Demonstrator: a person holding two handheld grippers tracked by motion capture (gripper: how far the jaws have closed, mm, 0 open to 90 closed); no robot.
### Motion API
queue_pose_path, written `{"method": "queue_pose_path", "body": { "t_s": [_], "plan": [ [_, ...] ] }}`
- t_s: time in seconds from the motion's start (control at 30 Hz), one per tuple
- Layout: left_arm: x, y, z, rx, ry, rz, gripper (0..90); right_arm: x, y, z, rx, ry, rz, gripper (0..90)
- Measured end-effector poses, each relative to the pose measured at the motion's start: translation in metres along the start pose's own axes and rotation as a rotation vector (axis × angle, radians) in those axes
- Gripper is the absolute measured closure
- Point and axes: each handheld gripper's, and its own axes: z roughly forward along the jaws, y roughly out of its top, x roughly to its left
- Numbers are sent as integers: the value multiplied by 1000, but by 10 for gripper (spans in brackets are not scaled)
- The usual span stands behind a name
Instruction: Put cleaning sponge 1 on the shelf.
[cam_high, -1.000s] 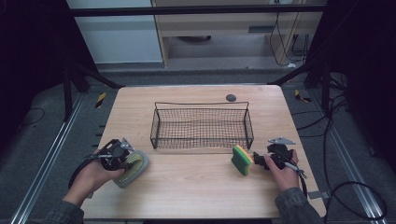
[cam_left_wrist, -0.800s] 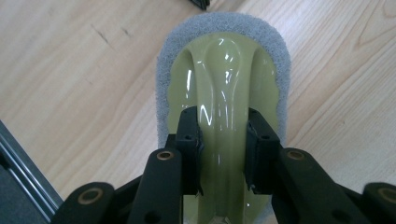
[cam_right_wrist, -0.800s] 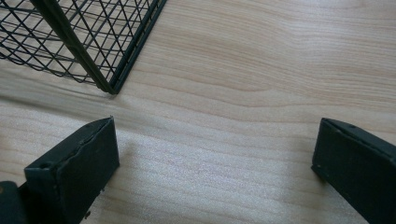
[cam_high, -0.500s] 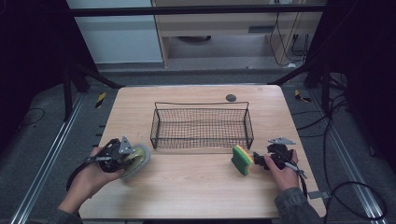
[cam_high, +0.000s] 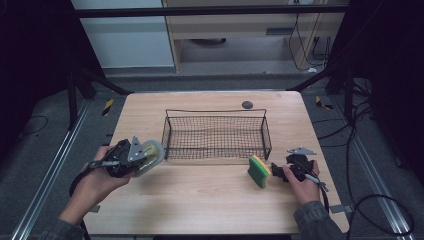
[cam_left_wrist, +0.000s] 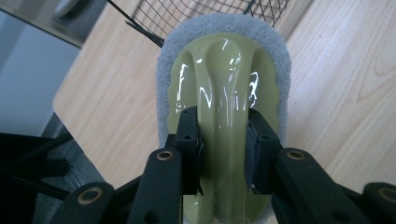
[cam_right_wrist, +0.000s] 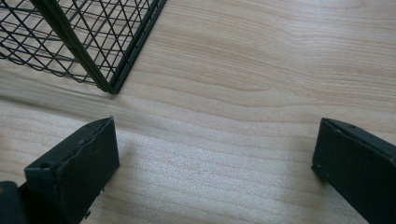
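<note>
A: What surrounds the pale wooden table (cam_high: 210, 200)?
B: Dark room, grey floor, a black wire basket (cam_high: 216, 135) mid-table. No readable writing.
A: The grippers?
B: Left gripper (cam_high: 131, 159) clenches a green-handled scrubber (cam_left_wrist: 224, 88) beside the basket; right gripper (cam_right_wrist: 210, 172) gapes, released.

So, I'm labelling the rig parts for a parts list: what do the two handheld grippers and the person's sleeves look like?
Both grippers are black. The left gripper has two jointed black arms with brass-coloured pivot holes and flat black pads. The right gripper shows blocky black jaws with matte pads. In the high view each carries a grey three-cornered plate and trails a dark cable. The person wears dark grey sleeves.
</note>
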Motion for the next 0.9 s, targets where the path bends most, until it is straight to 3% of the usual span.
{"method": "queue_pose_path", "body": {
  "t_s": [0.17,0.53,0.73,0.9],
  "plan": [
    [9,5,2,-12,17,9,705,0,0,0,0,0,0,7],
    [27,33,0,-32,70,97,705,0,0,0,0,2,-2,7],
    [37,44,-4,-79,78,106,704,0,0,0,2,3,0,7],
    [40,49,-6,-79,87,124,704,0,0,0,1,5,1,6]
  ]
}}
